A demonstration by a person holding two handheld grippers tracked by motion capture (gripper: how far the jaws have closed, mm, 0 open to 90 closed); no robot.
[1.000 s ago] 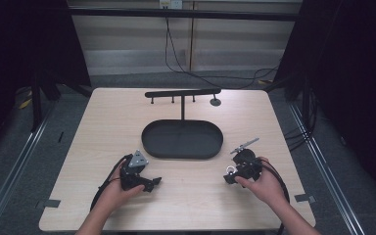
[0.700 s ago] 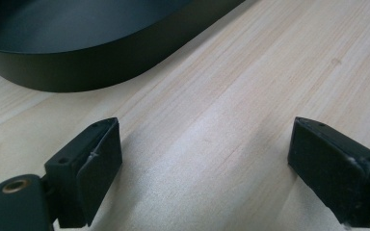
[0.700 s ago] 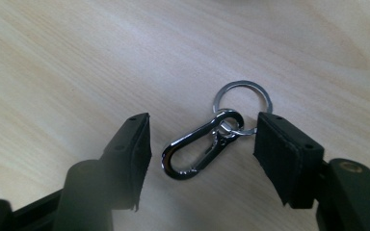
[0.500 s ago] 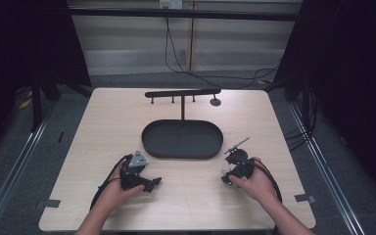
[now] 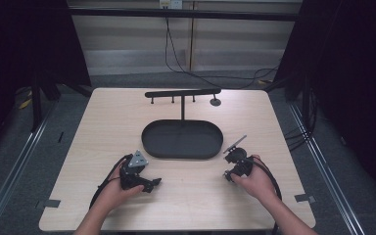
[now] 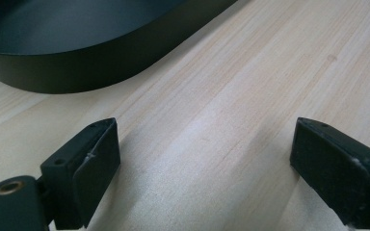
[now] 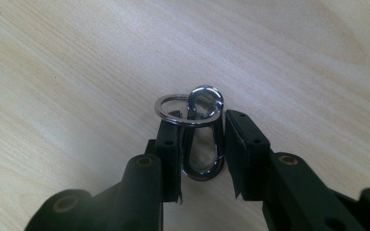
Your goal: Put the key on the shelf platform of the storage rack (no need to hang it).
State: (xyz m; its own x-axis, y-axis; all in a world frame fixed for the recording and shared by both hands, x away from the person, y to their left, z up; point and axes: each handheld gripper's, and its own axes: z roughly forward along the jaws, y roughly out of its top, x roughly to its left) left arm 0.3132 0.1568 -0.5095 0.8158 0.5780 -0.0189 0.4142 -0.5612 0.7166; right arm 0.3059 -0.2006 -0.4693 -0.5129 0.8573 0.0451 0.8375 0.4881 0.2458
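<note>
- While the right gripper (image 7: 202, 159) sits low over the wooden table (image 5: 103, 127), its jaws have just been closing, and a silver carabiner clip (image 7: 203, 139) stands squarely between them.
- Both pads now flank the clip's long sides; the left one looks pressed against it, the right one touching or a hair off, so call it a grip.
- Poking out past the fingertips is the clip's rounded top, and threaded through it a thin key ring (image 7: 185, 109), lying nearly flat over the wood.
- From the high view, that right gripper (image 5: 236, 165) is near the table's front, just off the right end of the black oval tray (image 5: 182, 152); the clip itself is too small to make out there.
- Over on the other side, the left gripper (image 6: 202, 168) has its jaws spread wide with nothing but bare wood between them, the tray wall just ahead.
- Behind the tray rises a black T-shaped hanging stand (image 5: 182, 94).
</note>
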